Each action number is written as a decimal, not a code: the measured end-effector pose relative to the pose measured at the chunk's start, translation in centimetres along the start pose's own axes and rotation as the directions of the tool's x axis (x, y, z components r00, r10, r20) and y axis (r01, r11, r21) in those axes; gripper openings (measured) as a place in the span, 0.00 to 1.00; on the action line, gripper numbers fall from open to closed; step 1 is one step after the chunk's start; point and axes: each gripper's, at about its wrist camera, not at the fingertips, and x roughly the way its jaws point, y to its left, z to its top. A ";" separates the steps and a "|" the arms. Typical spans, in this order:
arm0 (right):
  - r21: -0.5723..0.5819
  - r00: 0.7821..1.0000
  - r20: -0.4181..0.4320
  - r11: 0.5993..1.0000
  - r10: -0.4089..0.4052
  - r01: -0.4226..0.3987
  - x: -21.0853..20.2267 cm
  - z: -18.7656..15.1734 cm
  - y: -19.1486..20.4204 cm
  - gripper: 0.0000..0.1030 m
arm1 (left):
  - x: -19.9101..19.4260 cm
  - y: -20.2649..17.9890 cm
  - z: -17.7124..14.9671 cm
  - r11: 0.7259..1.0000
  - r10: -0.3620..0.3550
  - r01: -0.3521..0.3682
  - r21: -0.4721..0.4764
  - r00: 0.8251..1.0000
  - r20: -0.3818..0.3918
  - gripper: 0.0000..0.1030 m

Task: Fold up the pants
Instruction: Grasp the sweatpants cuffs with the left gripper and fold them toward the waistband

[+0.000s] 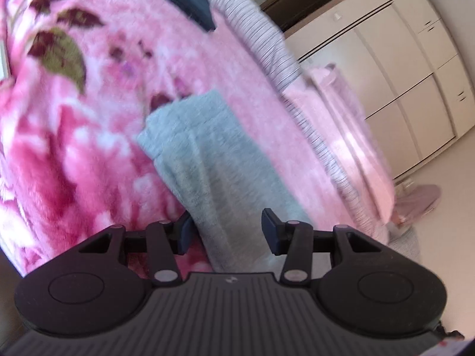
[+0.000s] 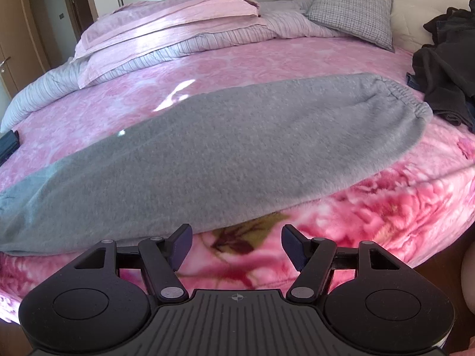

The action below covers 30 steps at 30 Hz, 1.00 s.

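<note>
Grey pants (image 2: 207, 148) lie stretched out flat across the bed (image 2: 267, 59), on the pink floral blanket (image 2: 371, 201), elastic waistband (image 2: 412, 101) at the right end in the right wrist view and the leg end running off to the left edge. Right gripper (image 2: 236, 244) hovers tilted downward over the near edge of the bed, just short of the pants' near hem; jaws spread apart, nothing between them, only blanket showing in the gap. Left gripper (image 1: 228, 231) view is rolled, so the bed sits slanted in frame, and it is blurred; it points down at the leg end of the pants (image 1: 213, 160), with grey fabric running up through the gap between the jaws. Jaws part-way closed, not wide; the left pad sits against the fabric edge, the right pad looks just clear of it, so can't tell if the cloth is actually pinched. Background: folded pink quilt (image 2: 178, 20) and checked pillow (image 2: 350, 9) at the far side of the bed, dark clothes pile (image 2: 445, 68) right of the waistband, white cabinets (image 1: 400, 74) beyond the bed in the left wrist view.
</note>
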 end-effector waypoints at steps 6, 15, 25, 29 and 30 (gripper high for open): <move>0.045 1.000 -0.015 0.999 -0.008 0.009 1.7 0.6 -1.5 0.62 | 0.5 -2.8 0.0 0.974 0.132 -0.138 0.179 0.990 0.043 0.10; 0.139 0.997 0.039 0.988 -0.072 0.066 1.0 2.0 -7.2 0.62 | 0.5 -18.5 -3.9 0.558 0.124 -0.242 0.794 0.970 0.209 0.05; 0.290 0.986 0.078 0.950 -0.145 0.117 -0.6 1.7 -14.1 0.62 | 5.6 -28.7 -24.1 -0.001 -0.069 0.189 0.982 0.980 -0.189 0.11; 0.319 0.987 0.062 0.940 -0.149 0.121 -0.6 1.1 -15.0 0.62 | 8.0 -26.3 -28.8 -0.051 -0.002 0.286 0.957 0.958 -0.286 0.10; 0.324 0.987 0.064 0.939 -0.147 0.118 -0.7 1.0 -15.1 0.62 | 7.7 -26.3 -28.6 -0.053 -0.002 0.295 0.954 0.955 -0.295 0.10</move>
